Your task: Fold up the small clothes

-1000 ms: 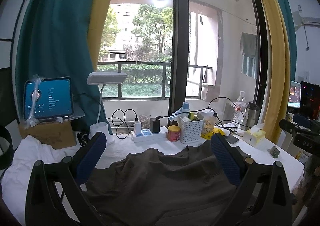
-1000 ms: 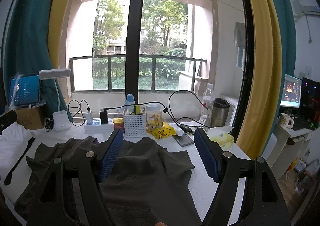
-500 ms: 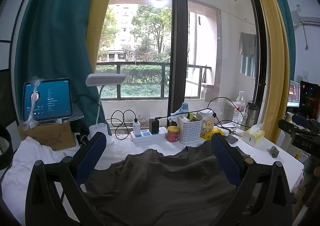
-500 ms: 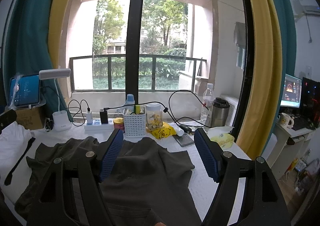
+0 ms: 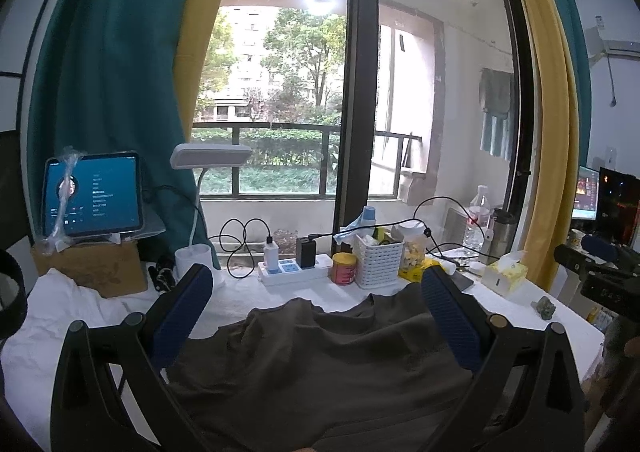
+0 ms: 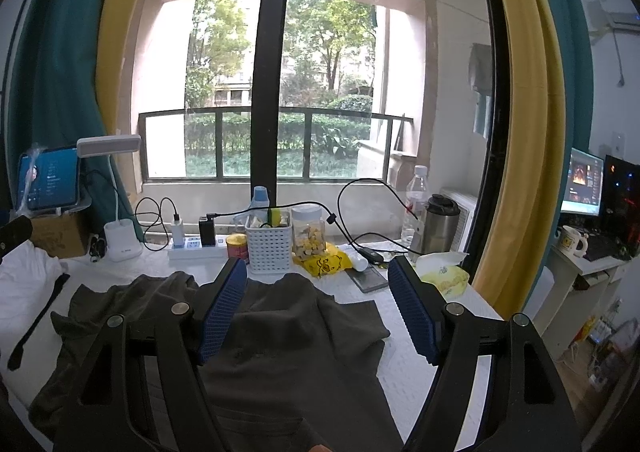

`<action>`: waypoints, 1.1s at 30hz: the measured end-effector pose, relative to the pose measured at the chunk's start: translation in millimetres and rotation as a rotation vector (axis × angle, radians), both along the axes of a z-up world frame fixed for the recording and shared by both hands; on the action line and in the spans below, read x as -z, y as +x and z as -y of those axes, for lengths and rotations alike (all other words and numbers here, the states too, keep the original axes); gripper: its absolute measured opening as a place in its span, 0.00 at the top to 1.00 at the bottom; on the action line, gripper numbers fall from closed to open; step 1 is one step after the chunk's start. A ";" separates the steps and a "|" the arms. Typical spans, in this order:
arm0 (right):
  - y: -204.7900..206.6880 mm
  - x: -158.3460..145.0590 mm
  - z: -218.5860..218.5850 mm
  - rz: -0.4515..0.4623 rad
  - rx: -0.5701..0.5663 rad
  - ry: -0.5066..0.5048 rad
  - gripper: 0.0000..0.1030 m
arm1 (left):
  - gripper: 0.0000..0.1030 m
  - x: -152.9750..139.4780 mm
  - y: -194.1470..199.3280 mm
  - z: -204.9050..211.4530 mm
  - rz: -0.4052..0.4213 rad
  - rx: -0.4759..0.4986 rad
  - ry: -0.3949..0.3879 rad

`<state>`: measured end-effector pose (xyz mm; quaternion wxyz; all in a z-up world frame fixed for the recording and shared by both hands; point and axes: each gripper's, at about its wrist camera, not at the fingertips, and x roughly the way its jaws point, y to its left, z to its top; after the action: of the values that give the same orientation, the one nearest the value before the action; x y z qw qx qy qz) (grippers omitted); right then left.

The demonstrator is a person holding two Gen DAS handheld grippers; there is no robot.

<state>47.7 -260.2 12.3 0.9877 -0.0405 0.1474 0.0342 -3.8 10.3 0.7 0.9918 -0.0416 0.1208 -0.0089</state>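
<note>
A dark olive-brown garment (image 5: 320, 364) lies spread and rumpled on the white-covered table (image 5: 48, 336). My left gripper (image 5: 316, 288) hovers above it, open, with nothing between its blue pads. In the right wrist view the same garment (image 6: 296, 336) shows a short sleeve pointing right and wrinkled cloth at the left. My right gripper (image 6: 318, 284) is also open above its middle, holding nothing. The near edge of the cloth is hidden behind both gripper frames.
Along the window side stand a tablet (image 5: 94, 194) on a cardboard box, a desk lamp (image 5: 208, 158), a power strip (image 5: 294, 270), a white basket (image 6: 268, 246), a jar, bottles, a flask (image 6: 440, 228) and tissues (image 6: 444, 272). A black strap (image 6: 38, 320) lies at the left.
Almost nothing has moved; the left wrist view has drifted very slightly. Both grippers stay open above the garment.
</note>
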 end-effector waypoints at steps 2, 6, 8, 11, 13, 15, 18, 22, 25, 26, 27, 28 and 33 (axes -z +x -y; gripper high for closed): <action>1.0 0.0 0.5 0.001 0.000 -0.001 0.26 | 0.01 0.2 -0.4 -0.2 0.010 -0.006 -0.003; 3.3 1.8 2.6 -0.003 0.004 -0.002 0.26 | 0.01 1.9 2.2 -3.3 0.006 -0.029 -0.025; 5.1 2.9 3.5 -0.005 0.007 -0.002 0.26 | 0.01 3.7 4.4 -2.6 -0.004 -0.039 -0.016; 9.4 6.4 4.5 -0.010 0.008 0.000 0.26 | 0.01 7.9 6.2 7.3 -0.005 -0.055 0.062; 14.3 11.5 5.8 -0.023 0.012 0.000 0.26 | 0.01 11.8 7.9 14.4 0.002 -0.075 0.126; 18.7 17.0 7.9 -0.035 0.016 -0.001 0.26 | 0.01 16.0 12.4 19.4 -0.008 -0.087 0.161; 26.6 26.6 13.7 -0.059 0.018 0.006 0.26 | 0.01 21.2 18.3 17.5 -0.010 -0.082 0.143; 37.3 38.6 22.8 -0.089 0.012 0.005 0.26 | 0.01 29.2 28.9 15.4 -0.033 -0.096 0.122; 49.8 49.0 31.8 -0.122 0.014 0.009 0.26 | 0.01 36.8 38.9 14.8 -0.059 -0.104 0.095; 52.6 51.4 33.8 -0.129 0.013 0.011 0.26 | 0.01 39.2 42.0 13.8 -0.062 -0.112 0.082; 57.7 54.8 36.5 -0.140 0.012 0.014 0.26 | 0.01 41.6 45.0 13.3 -0.064 -0.122 0.071; 63.6 59.0 40.2 -0.152 0.011 0.017 0.26 | 0.01 43.8 48.0 12.9 -0.064 -0.135 0.063; 90.6 76.0 52.3 -0.199 0.019 0.006 0.26 | 0.01 62.1 73.8 10.8 -0.168 -0.162 0.036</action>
<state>138.3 -312.5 -63.7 0.9686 -0.0326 0.2449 0.0289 70.0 -0.6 -61.4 0.9762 -0.0338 0.1999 0.0768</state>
